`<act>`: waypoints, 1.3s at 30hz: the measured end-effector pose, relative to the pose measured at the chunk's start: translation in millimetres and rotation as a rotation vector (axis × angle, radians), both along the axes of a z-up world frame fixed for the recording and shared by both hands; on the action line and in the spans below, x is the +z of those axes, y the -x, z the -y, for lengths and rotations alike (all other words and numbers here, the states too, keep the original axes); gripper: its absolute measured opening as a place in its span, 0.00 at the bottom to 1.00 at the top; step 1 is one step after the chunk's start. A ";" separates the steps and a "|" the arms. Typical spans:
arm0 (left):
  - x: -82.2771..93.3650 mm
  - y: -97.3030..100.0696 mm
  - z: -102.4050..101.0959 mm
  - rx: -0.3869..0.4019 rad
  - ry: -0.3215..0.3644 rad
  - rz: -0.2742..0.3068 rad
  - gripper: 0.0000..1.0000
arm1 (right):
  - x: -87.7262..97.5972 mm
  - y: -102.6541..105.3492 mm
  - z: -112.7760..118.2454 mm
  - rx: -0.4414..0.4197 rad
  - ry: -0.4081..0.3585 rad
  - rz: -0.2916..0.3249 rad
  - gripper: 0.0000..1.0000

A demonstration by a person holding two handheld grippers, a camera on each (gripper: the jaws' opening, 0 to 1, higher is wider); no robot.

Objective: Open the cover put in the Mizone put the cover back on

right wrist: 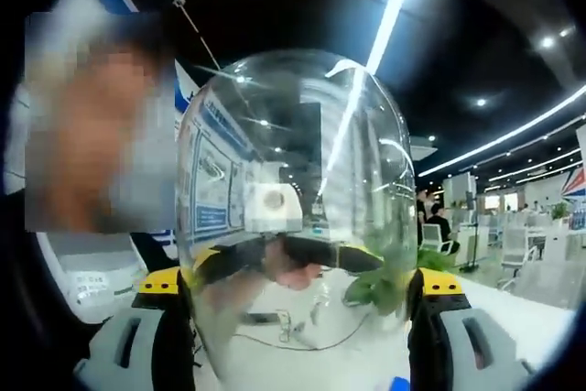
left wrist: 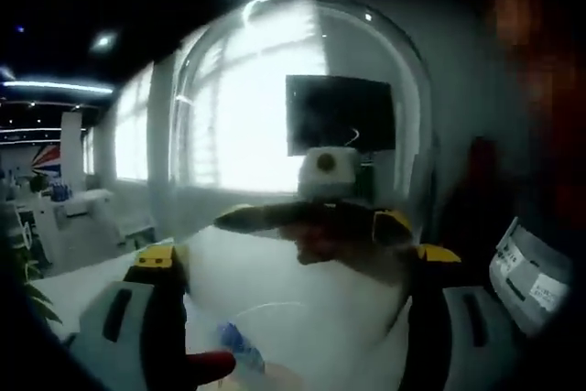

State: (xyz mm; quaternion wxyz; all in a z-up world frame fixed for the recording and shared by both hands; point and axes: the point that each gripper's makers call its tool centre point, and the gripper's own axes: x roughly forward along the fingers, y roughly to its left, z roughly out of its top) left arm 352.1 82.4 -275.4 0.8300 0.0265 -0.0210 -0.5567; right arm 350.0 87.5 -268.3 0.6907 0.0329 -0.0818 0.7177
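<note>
Left gripper view: both grippers, left and right, clamp the glass cover from opposite sides, probably steadying it above the bottle.

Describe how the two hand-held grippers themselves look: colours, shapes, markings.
Left hand-held gripper: two broad, pale grey jaws rising from the bottom of the left gripper view, each with a dark slot in its face, a black inner edge and a yellow cap on top. Right hand-held gripper: the same build in the right gripper view, grey blocky jaws with dark slots, black inner edges and yellow caps. No cables or printed markings can be made out on either.
</note>
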 end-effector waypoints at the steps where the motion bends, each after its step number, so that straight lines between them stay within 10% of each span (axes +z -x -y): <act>1: -0.1 -3.7 -1.0 -0.003 0.003 0.004 0.85 | 0.2 -3.9 -0.6 -0.003 0.002 0.002 0.90; 17: -28.8 -67.6 -11.5 -0.017 0.041 -0.044 0.85 | -29.8 -65.3 -9.7 -0.020 0.052 -0.042 0.90; 39: -103.9 -85.5 -16.5 -0.021 0.044 -0.115 0.86 | -107.7 -80.5 -16.7 -0.023 0.115 -0.102 0.90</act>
